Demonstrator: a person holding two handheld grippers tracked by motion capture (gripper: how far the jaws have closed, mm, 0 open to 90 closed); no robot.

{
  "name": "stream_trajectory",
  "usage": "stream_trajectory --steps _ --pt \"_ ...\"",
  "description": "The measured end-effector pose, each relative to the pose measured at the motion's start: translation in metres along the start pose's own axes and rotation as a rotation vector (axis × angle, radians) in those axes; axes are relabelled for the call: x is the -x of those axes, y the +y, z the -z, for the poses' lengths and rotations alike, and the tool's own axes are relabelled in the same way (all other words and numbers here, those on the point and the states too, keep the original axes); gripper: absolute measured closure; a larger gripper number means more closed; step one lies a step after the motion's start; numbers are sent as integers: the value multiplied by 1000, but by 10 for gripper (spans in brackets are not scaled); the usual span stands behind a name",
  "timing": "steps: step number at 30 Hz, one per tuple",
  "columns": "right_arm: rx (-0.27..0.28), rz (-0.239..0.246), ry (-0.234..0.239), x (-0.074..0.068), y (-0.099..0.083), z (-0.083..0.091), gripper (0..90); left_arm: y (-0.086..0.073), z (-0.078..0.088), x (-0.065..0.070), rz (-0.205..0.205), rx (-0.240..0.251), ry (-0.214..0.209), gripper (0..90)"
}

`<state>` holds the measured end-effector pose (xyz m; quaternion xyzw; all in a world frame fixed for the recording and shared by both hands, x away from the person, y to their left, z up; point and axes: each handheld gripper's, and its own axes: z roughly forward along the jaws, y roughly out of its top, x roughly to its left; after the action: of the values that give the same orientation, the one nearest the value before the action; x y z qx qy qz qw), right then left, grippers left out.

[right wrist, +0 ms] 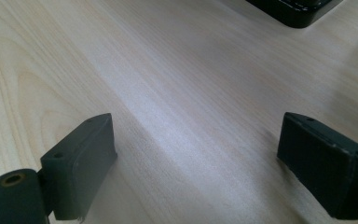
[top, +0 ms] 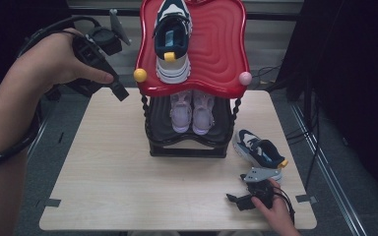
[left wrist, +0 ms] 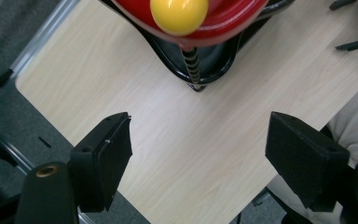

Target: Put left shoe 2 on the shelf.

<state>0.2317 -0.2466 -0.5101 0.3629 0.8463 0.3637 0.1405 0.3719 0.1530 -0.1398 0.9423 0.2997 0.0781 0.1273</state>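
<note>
Left gripper [left wrist: 198, 154] (jaws apart, empty) above table [left wrist: 205, 140], near rack [top: 192, 142]

left claw [top: 119, 92] held above counter's [top: 118, 177] left edge near red rack top [top: 216, 54]; navy sneaker [top: 172, 42] on top, pink pair [top: 193, 112] below, second navy sneaker [top: 260, 151] beside right claw [top: 236, 200] on counter.

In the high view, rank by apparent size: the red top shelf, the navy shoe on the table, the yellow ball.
1. Red top shelf, by far the largest.
2. Navy shoe on the table.
3. Yellow ball, smallest.
The shelf sits nearer the camera, which enlarges it somewhat.
</note>
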Motion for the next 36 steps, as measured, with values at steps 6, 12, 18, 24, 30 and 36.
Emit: stream_trajectory --steps 6,12,18,24,30,36 --pt "0 0 0 0 0 0 104 -7 -9 -1 7 -11 -14 224" --pt "0 0 0 0 0 0 104 -14 -20 1 3 -25 -23 224" --pt "0 0 0 0 0 0 104 -20 -32 3 2 -35 -27 224" --pt "0 -1 0 0 0 0 104 -29 -44 3 14 -45 -33 224" --pt "-1 -1 0 0 0 0 104 -37 -56 3 16 -50 -42 223" --pt "2 -2 -1 0 0 0 103 -42 -67 3 17 -47 -47 223"
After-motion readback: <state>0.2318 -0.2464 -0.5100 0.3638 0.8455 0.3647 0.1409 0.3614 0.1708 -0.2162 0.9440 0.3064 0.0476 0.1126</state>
